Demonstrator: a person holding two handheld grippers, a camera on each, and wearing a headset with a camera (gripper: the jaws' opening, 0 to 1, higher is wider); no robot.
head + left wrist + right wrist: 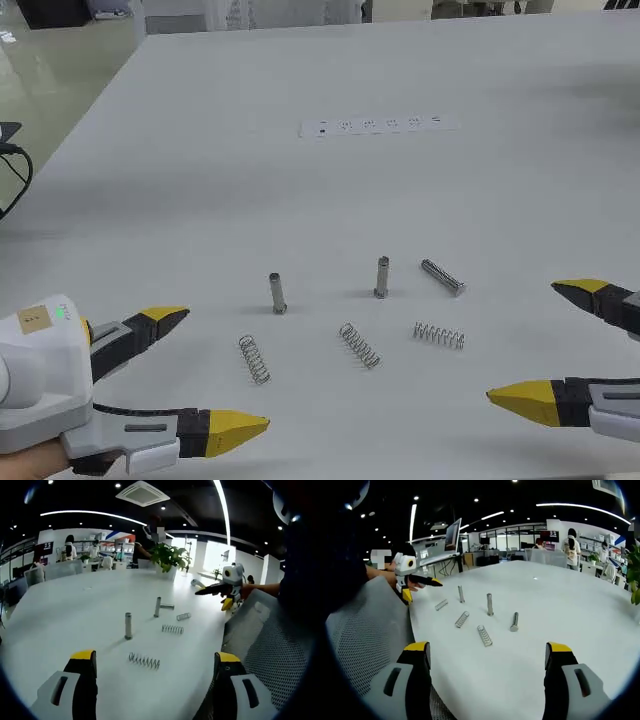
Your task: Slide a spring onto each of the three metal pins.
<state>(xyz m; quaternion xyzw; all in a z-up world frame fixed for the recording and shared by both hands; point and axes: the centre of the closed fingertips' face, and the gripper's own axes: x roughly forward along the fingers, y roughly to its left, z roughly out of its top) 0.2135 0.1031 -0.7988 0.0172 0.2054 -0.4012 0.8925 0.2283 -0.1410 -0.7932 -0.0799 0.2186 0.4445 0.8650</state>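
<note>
Jaws apart; rightmost pin (pixel 442 277) apparently flat

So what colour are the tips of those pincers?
Yellow. The left gripper shows it best in the head view.

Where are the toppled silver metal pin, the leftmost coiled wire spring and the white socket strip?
Toppled silver metal pin (pixel 442 277): head view, mid-shaft.
Leftmost coiled wire spring (pixel 254 358): head view, middle coils.
White socket strip (pixel 380 125): head view, top face.
</note>
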